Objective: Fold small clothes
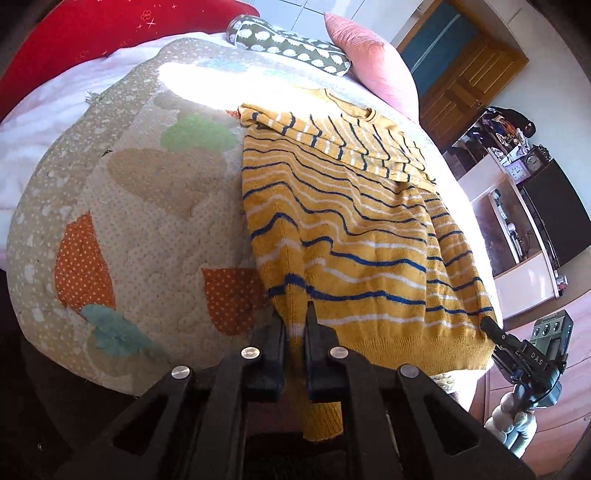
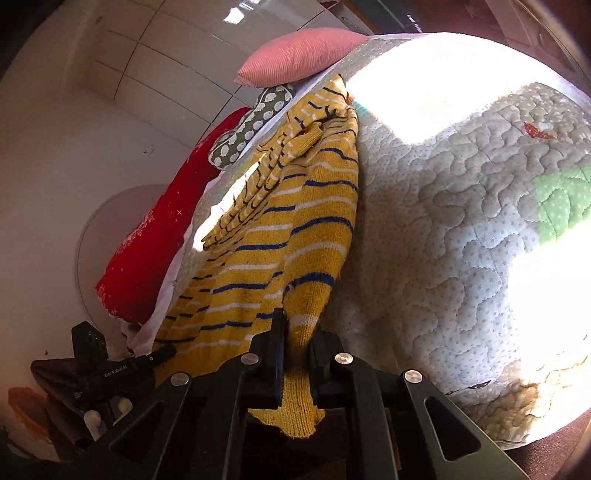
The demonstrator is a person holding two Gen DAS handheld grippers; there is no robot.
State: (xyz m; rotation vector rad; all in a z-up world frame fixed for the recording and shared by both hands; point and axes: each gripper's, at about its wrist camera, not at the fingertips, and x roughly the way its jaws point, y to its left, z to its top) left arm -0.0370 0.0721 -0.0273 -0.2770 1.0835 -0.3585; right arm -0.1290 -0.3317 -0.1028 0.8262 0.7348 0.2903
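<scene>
Bed, covered by a quilted spread in pale dotted fabric with orange, green and tan patches; strong sunlight bleaches its far part. At the head: red blanket or cushion, olive bolster with white pattern, pink ribbed pillow.

Sweater, mustard knit with blue and white stripes, lying on the spread toward the bed's near edge, hem facing the viewer, one sleeve folded across its upper part.

Left hand-held gripper: jaws closed tight on the sweater's hem corner, knit pinched between the pads and hanging below them.

Right hand-held gripper: jaws likewise closed on the opposite hem corner, ribbed edge drooping beneath. Each unit shows at the edge of the other's view.

Room: wooden door past the pillow; white shelving cluttered with small items, a clock among them; dark cabinet beside it; pale panelled wall behind the bed head.
</scene>
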